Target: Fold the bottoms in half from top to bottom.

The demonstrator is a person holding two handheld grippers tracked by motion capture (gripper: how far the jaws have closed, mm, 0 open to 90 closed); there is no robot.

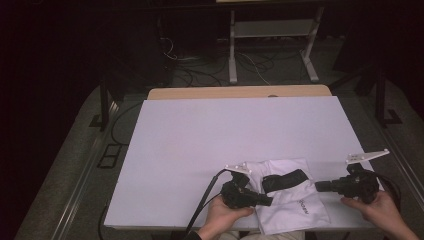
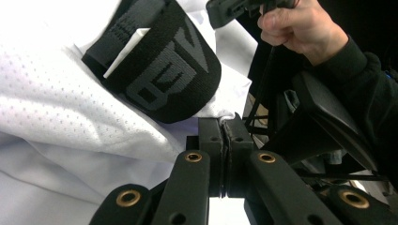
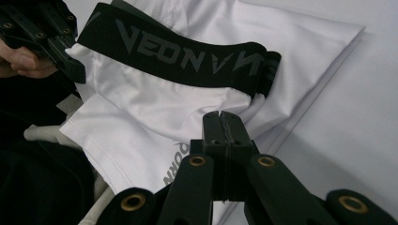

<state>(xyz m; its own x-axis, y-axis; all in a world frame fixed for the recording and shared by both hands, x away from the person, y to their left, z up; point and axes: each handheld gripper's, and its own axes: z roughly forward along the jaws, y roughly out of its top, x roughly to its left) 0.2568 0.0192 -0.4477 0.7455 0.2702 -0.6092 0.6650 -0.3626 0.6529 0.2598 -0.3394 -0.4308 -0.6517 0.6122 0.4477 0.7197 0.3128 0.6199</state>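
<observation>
A white mesh garment [image 1: 295, 206] with a black lettered waistband [image 1: 285, 180] lies folded at the near edge of the white table [image 1: 225, 135]. My left gripper [image 1: 269, 201] comes in from the left, and its tips sit on the garment's near left part. In the left gripper view its jaws [image 2: 225, 124] are pressed together, with white fabric [image 2: 70, 93] drawn to their tips below the waistband [image 2: 164, 70]. My right gripper [image 1: 318, 186] meets the garment's right edge. In the right gripper view its jaws [image 3: 220, 117] are closed on bunched white cloth [image 3: 155, 103] under the waistband [image 3: 187, 56].
The white surface stretches far and left of the garment, ending in a wooden strip [image 1: 240, 92]. Behind the table, a metal frame [image 1: 272, 45] and loose cables lie on the dark floor. A black cable [image 1: 205, 200] trails from the left gripper over the near edge.
</observation>
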